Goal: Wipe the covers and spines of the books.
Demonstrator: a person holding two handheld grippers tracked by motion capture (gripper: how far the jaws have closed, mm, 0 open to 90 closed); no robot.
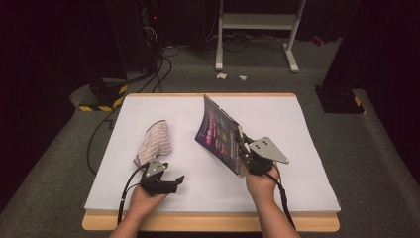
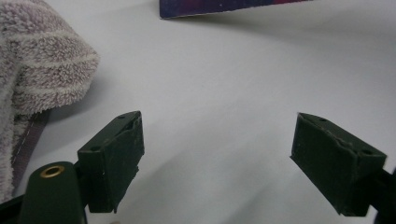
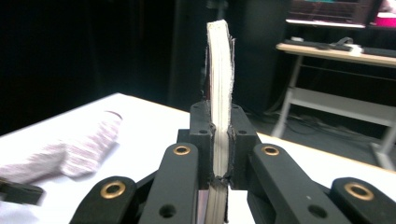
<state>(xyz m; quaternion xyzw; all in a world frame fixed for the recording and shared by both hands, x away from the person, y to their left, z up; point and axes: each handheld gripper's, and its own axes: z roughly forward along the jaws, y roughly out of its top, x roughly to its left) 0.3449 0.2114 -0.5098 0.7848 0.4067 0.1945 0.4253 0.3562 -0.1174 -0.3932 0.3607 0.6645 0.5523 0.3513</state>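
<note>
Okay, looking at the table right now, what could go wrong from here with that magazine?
The right gripper pinches the magazine by one edge only, tilted up off the table, so it could sag or slip out. The left gripper stands open beside the striped towel, which the magazine might land on.

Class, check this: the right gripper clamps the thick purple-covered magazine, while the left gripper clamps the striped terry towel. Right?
Not quite. The left gripper is open and empty beside the striped terry towel, as the left gripper view shows. The right gripper does clamp the thick purple-covered magazine.
</note>
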